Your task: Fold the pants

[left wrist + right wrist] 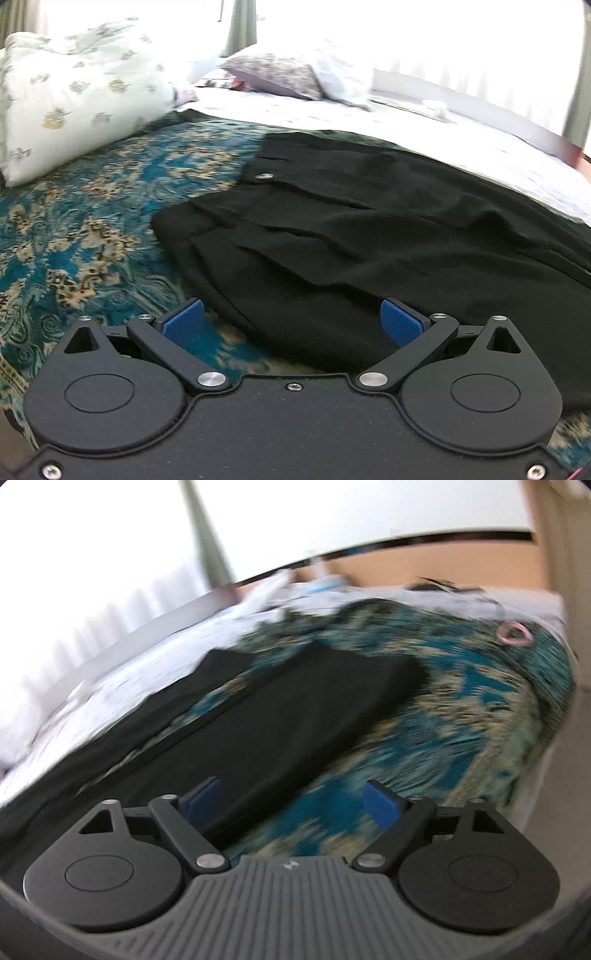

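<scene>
Black pants [351, 229] lie flat on a bed. In the left wrist view their waistband with a silver button [264, 176] points left. My left gripper [291, 321] is open and empty, just above the near edge of the waist end. In the blurred right wrist view the two legs [295, 716] stretch away, with a strip of bedspread between them. My right gripper [291, 801] is open and empty, over the near edge of the nearer leg.
A teal and tan patterned bedspread [92, 229] covers the near side of the bed, a white sheet [461, 155] the far side. Floral pillows [74, 96] lie at the left. A pink ring [514, 633] lies on the bedspread near the bed's far corner.
</scene>
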The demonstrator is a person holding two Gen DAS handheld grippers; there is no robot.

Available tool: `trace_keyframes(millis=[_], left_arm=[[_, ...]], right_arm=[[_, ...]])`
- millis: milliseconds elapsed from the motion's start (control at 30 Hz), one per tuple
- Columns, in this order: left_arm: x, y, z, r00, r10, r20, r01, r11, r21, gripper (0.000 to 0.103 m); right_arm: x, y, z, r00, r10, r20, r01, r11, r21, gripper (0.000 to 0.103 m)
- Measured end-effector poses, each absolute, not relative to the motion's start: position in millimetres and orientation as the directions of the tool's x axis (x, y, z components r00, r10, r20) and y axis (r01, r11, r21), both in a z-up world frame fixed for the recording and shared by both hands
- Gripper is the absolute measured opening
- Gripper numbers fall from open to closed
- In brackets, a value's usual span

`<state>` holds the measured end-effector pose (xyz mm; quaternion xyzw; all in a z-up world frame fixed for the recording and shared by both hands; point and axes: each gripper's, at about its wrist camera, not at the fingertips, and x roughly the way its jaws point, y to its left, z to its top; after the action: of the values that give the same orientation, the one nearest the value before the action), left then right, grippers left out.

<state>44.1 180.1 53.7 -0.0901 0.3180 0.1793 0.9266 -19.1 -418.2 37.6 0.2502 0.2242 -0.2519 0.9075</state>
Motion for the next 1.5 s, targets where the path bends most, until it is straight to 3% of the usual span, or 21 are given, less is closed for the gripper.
trace_keyframes(millis=[133, 400, 500, 700, 800, 833, 867, 900, 933, 1000, 1067, 1267, 1500], left_arm=[[54.7, 192.8, 44.3, 0.72, 0.328, -0.611, -0.434, 0.9, -0.028, 0.102], [76.4, 217.3, 25.3, 0.677, 0.338, -0.654, -0.526, 0.844, -0.108, 0.102], [84.4, 217.0, 21.2, 0.667, 0.377, -0.643, -0.538, 0.841, -0.064, 0.103], [99.3, 216.0, 17.7, 0.655, 0.394, -0.644, -0.552, 0.832, -0.052, 0.103], [107.4, 217.4, 17.0, 0.65, 0.404, -0.644, -0.564, 0.824, -0.053, 0.103], [108.5, 216.5, 17.7, 0.646, 0.41, -0.644, -0.569, 0.821, -0.048, 0.096], [107.9, 215.3, 19.8, 0.647, 0.424, -0.634, -0.576, 0.816, -0.041, 0.075], [106.1, 212.4, 22.1, 0.647, 0.448, -0.617, -0.587, 0.809, -0.028, 0.066], [104.9, 211.0, 24.8, 0.648, 0.46, -0.607, -0.589, 0.808, -0.017, 0.044], [102.0, 209.1, 29.6, 0.65, 0.469, -0.598, -0.586, 0.811, -0.001, 0.016], [98.5, 207.6, 35.0, 0.664, 0.457, -0.592, -0.566, 0.824, 0.002, 0.01], [85.7, 193.6, 55.1, 0.687, 0.494, -0.533, -0.543, 0.836, 0.074, 0.008], [70.5, 189.8, 80.6, 0.69, 0.484, -0.538, -0.521, 0.848, 0.095, 0.007]], right_arm=[[-17.5, -451.6, 28.0, 0.745, -0.374, -0.552, 0.62, 0.693, 0.367, 0.081], [15.8, -493.8, 20.5, 0.768, -0.31, -0.56, 0.6, 0.654, 0.461, 0.08], [34.0, -508.9, 21.0, 0.754, -0.306, -0.581, 0.612, 0.648, 0.453, 0.077], [57.9, -521.5, 21.9, 0.71, -0.344, -0.614, 0.658, 0.636, 0.404, 0.066], [67.6, -519.4, 22.2, 0.675, -0.393, -0.624, 0.684, 0.649, 0.332, 0.048], [70.3, -517.5, 23.1, 0.657, -0.415, -0.629, 0.698, 0.651, 0.298, 0.037], [71.7, -515.9, 24.0, 0.64, -0.436, -0.633, 0.71, 0.651, 0.27, 0.025], [71.1, -515.9, 25.2, 0.631, -0.448, -0.634, 0.718, 0.647, 0.257, 0.022], [69.8, -516.8, 26.1, 0.631, -0.452, -0.631, 0.719, 0.646, 0.257, 0.015], [65.8, -519.1, 28.7, 0.622, -0.464, -0.631, 0.731, 0.633, 0.255, 0.011], [61.3, -519.7, 33.0, 0.611, -0.487, -0.625, 0.741, 0.63, 0.233, 0.009], [48.5, -508.5, 54.4, 0.585, -0.58, -0.567, 0.749, 0.654, 0.104, 0.007], [37.3, -494.1, 80.2, 0.559, -0.666, -0.494, 0.762, 0.648, -0.013, 0.007]])
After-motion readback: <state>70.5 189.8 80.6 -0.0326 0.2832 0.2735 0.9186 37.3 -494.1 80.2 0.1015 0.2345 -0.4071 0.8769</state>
